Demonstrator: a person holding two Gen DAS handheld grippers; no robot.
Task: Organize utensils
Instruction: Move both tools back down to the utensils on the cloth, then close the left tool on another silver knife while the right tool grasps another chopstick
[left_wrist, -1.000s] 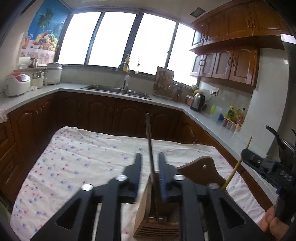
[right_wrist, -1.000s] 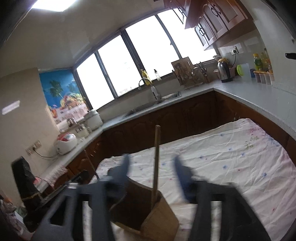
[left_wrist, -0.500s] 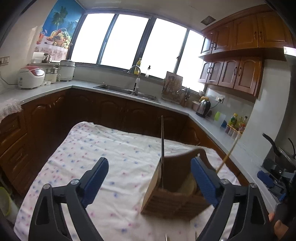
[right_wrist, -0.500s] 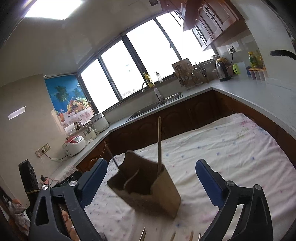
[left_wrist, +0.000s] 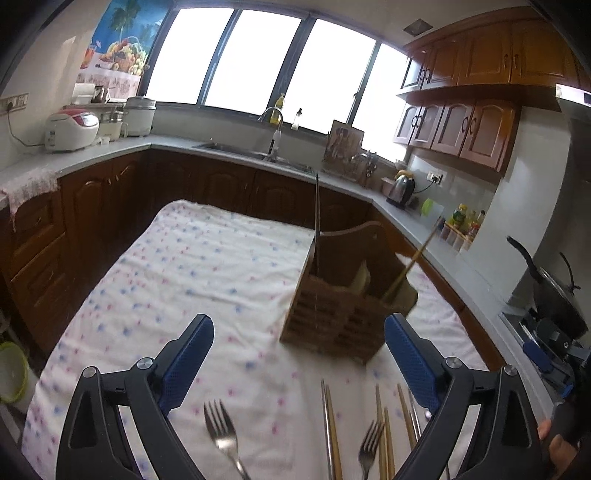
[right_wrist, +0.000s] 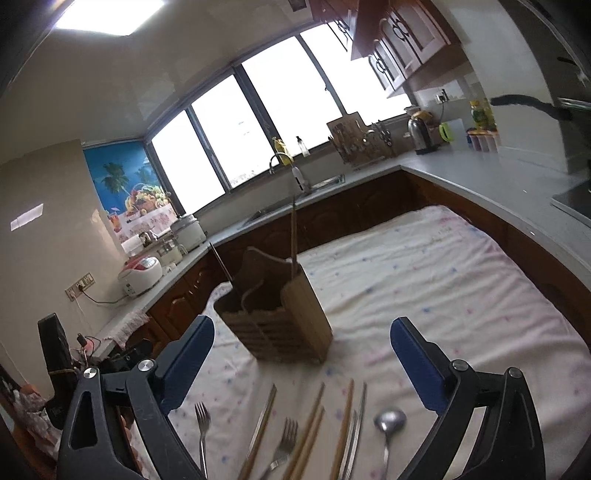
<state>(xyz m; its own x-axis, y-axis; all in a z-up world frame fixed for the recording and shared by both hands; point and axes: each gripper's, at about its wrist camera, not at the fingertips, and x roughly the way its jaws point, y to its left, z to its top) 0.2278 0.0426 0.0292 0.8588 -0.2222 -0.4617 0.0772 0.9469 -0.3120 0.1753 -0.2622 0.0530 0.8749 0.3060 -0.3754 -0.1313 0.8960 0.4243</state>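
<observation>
A wooden utensil holder stands on the flowered tablecloth, with a dark chopstick and a light chopstick upright in it. It also shows in the right wrist view. Loose forks, chopsticks and a spoon lie on the cloth near me. My left gripper is open and empty, just short of the holder. My right gripper is open and empty above the loose utensils.
Wooden kitchen cabinets and a grey counter with a sink wrap around the table. A rice cooker, kettle and a pan stand on the counter. The other gripper shows at the right edge.
Both grippers opened, let go of the chopsticks in the holder, and pulled back and up. The loose utensils came into view at the near edge.
</observation>
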